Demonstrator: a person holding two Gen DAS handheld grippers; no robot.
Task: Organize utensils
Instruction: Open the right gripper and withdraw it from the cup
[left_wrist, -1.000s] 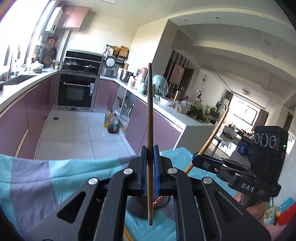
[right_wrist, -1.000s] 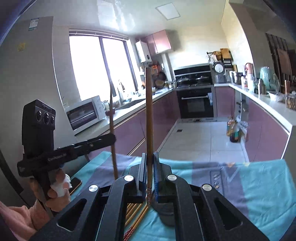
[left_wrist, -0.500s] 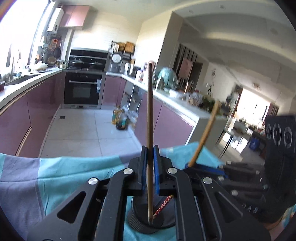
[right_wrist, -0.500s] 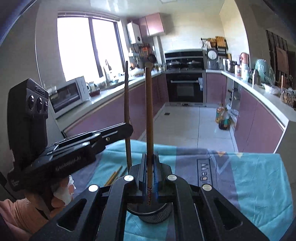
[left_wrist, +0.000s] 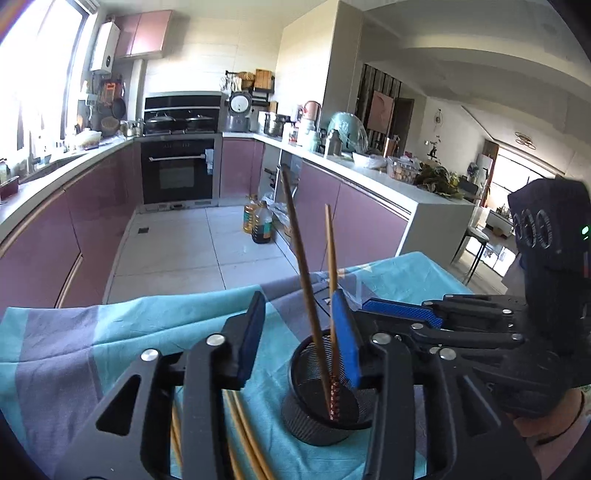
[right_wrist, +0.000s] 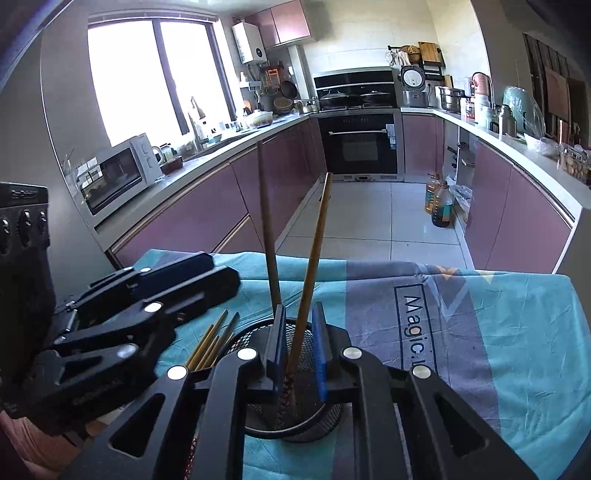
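A black mesh holder cup (left_wrist: 325, 417) stands on the teal and grey cloth; it also shows in the right wrist view (right_wrist: 295, 417). Two brown chopsticks stand loose in it, a darker one (left_wrist: 301, 269) (right_wrist: 267, 229) and a lighter one (left_wrist: 330, 258) (right_wrist: 314, 254). My left gripper (left_wrist: 299, 343) is open, its jaws wide apart around the cup's near rim. My right gripper (right_wrist: 297, 350) is open just above the cup, the lighter chopstick between its pads without touching. Each gripper shows in the other's view: the right (left_wrist: 443, 328) and the left (right_wrist: 147, 295).
Several more chopsticks (right_wrist: 212, 339) lie flat on the cloth left of the cup, also under my left gripper (left_wrist: 243, 435). The clothed table (right_wrist: 498, 332) extends right. Beyond it is the kitchen floor with oil bottles (left_wrist: 258, 225) and purple cabinets.
Both grippers have opened and let go of their chopsticks, which now stand in the cup. Both grippers came down close over the cup.
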